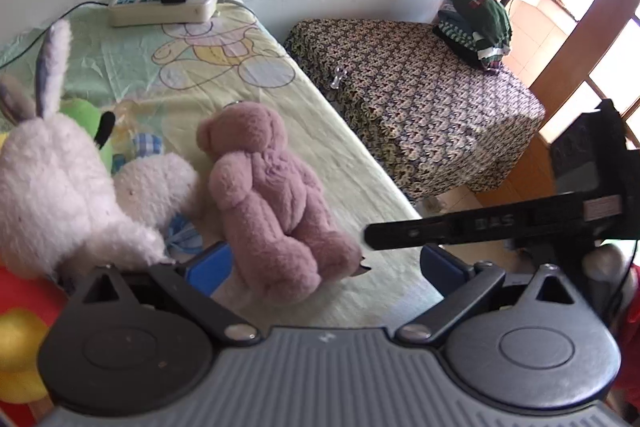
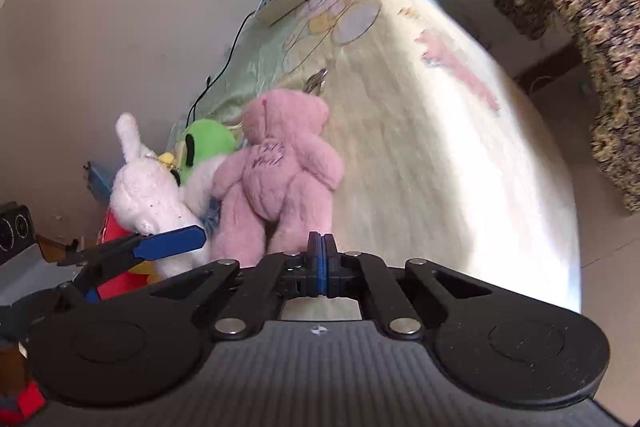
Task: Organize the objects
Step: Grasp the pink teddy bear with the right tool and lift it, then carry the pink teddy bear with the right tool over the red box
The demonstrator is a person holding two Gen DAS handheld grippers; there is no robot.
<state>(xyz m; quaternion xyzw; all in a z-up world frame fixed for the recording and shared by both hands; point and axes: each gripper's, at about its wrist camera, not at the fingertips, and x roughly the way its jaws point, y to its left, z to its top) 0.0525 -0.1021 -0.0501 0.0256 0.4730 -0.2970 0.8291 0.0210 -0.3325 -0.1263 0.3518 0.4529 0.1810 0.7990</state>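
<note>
Plush toys crowd one side of the bed, against the wall: a white rabbit, a green toy behind it, and a pink teddy bear lying face down, touching the rabbit, on the side nearer the bed's open long edge. The left gripper has its jaws spread around the bear's legs, apparently ready to pinch it. The right gripper sits just behind the bear with jaws pressed together, holding nothing. Bare sheet stretches toward the power strip at the far end, leaving room; the near edge drops to the floor.
</note>
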